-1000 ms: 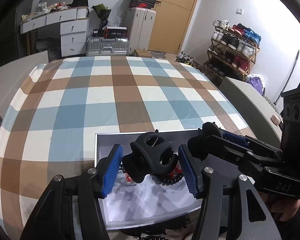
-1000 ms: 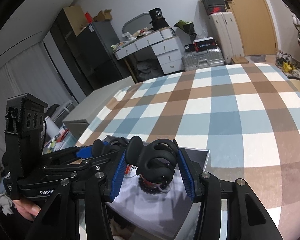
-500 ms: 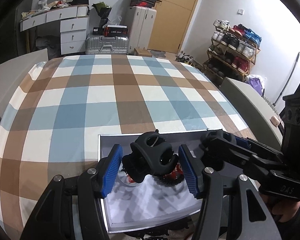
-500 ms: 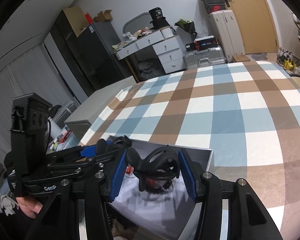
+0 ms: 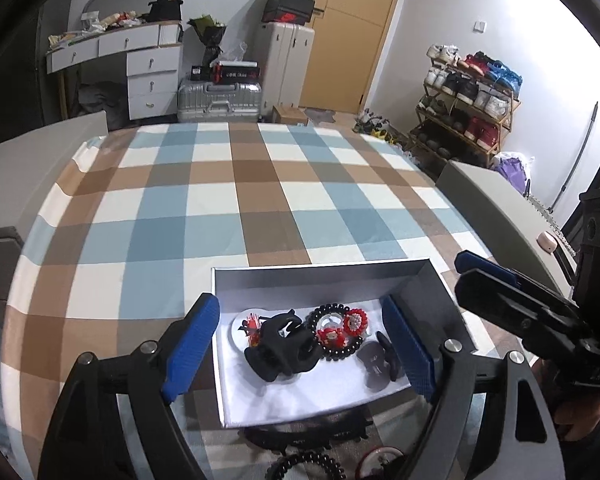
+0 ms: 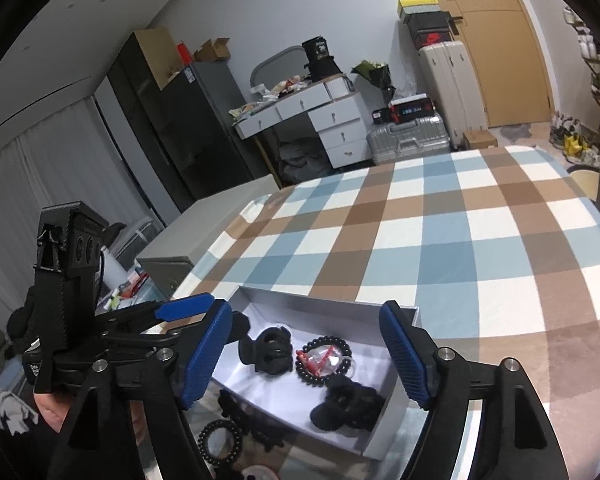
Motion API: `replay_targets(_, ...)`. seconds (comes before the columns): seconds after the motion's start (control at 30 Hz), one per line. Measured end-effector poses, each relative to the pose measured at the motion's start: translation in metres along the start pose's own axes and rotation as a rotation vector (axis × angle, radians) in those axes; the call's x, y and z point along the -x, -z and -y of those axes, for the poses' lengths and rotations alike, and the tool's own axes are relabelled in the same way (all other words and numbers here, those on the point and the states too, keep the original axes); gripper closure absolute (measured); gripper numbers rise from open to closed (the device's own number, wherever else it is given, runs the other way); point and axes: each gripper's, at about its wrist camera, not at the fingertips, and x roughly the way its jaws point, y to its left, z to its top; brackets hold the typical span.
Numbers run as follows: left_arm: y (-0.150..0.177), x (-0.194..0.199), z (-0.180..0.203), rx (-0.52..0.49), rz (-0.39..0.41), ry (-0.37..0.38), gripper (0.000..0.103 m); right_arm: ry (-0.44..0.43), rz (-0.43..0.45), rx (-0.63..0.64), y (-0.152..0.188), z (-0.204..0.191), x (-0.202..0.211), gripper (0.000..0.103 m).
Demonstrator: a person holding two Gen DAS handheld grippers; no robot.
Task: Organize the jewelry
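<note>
While both pairs of fingers are spreading apart with nothing pressed between them, the left gripper (image 5: 300,348) and the right gripper (image 6: 308,356) hang over the white box (image 5: 320,276) on the checked table (image 5: 220,200). One black hair claw (image 5: 280,350) lies in the box beside a beaded bracelet (image 5: 336,332), and a second black claw (image 6: 346,404) rests near the box's front corner. With the blue pads low beside the box walls, a careless lift could catch the rim and tip or drag the light box, and spill the pieces back among the loose hair ties (image 6: 219,440) in front of it.
</note>
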Motion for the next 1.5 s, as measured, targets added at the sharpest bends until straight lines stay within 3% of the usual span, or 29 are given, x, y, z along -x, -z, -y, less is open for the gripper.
replay_targets(0.17, 0.003, 0.012, 0.001, -0.014, 0.026, -0.036, 0.023, 0.016, 0.03, -0.006, 0.0, -0.002, 0.015, 0.022)
replay_targets(0.3, 0.007, 0.024, -0.001, -0.012, 0.061, -0.086, 0.023, 0.029, 0.045, -0.004, 0.001, -0.003, 0.025, 0.009)
replay_targets(0.5, 0.014, 0.035, -0.006, 0.015, 0.079, -0.119, 0.023, 0.042, 0.072, 0.014, 0.003, -0.01, 0.042, 0.003)
replay_targets(0.83, 0.03, 0.052, -0.003, 0.045, 0.118, -0.193, 0.021, 0.056, 0.099, 0.053, 0.009, -0.024, 0.065, 0.0)
replay_targets(0.97, 0.037, 0.058, -0.001, 0.04, 0.13, -0.17, 0.021, 0.052, 0.1, 0.089, 0.018, -0.032, 0.073, 0.0)
replay_targets(1.13, 0.05, 0.062, 0.0, 0.044, 0.123, -0.187, 0.02, 0.052, 0.063, 0.121, 0.038, -0.039, 0.073, 0.0)
replay_targets(1.27, 0.066, 0.063, -0.003, 0.071, 0.121, -0.204, 0.013, 0.062, 0.002, 0.116, 0.06, -0.038, 0.065, 0.0)
replay_targets(1.5, 0.102, 0.059, -0.009, 0.085, 0.051, -0.231, 0.013, 0.076, -0.087, 0.123, 0.091, -0.038, 0.049, 0.0)
